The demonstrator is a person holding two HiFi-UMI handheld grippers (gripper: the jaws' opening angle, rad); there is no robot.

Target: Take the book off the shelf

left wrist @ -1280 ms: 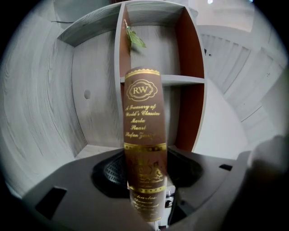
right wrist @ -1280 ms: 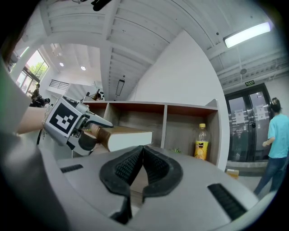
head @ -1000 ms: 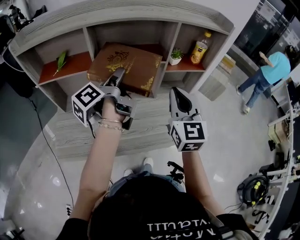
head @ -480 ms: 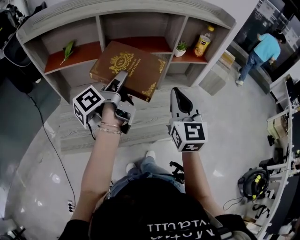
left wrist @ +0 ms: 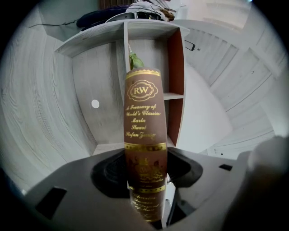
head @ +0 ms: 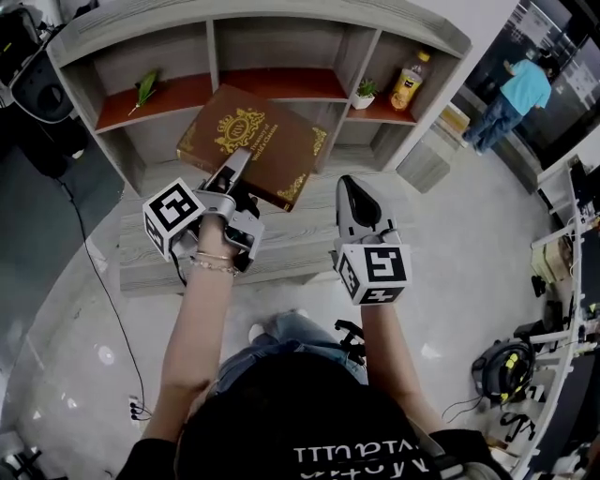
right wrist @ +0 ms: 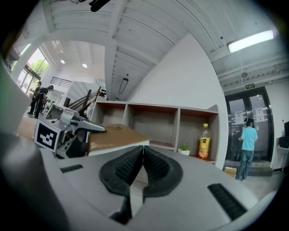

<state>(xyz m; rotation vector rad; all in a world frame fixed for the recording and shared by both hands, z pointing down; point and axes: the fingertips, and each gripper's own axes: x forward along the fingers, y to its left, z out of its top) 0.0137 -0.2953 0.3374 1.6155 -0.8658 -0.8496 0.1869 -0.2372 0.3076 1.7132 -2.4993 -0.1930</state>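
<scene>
Book (head: 270,129), clamped at its spine in my left gripper (head: 239,161), has come clear of the shelf (head: 281,23) ahead, so the job's basically done. Right gripper (head: 349,190) is closed and empty.

Brown book (head: 251,142), gold ornament; grey wood-grain shelf (head: 300,239), red-brown boards (head: 281,82).

The head view, worn high, looks forward and steeply down onto the grey wood-grain shelf unit with red-brown boards (head: 281,11), which stands close ahead. The left gripper view, rolled onto its side, faces that shelf at near range, the brown gilt-lettered hardback book (left wrist: 143,126) filling its centre. The right gripper view looks level from farther back, sharing shelf, book, left gripper (right wrist: 100,133) and yellow plastic drink bottle (right wrist: 204,142) with the head view.
</scene>
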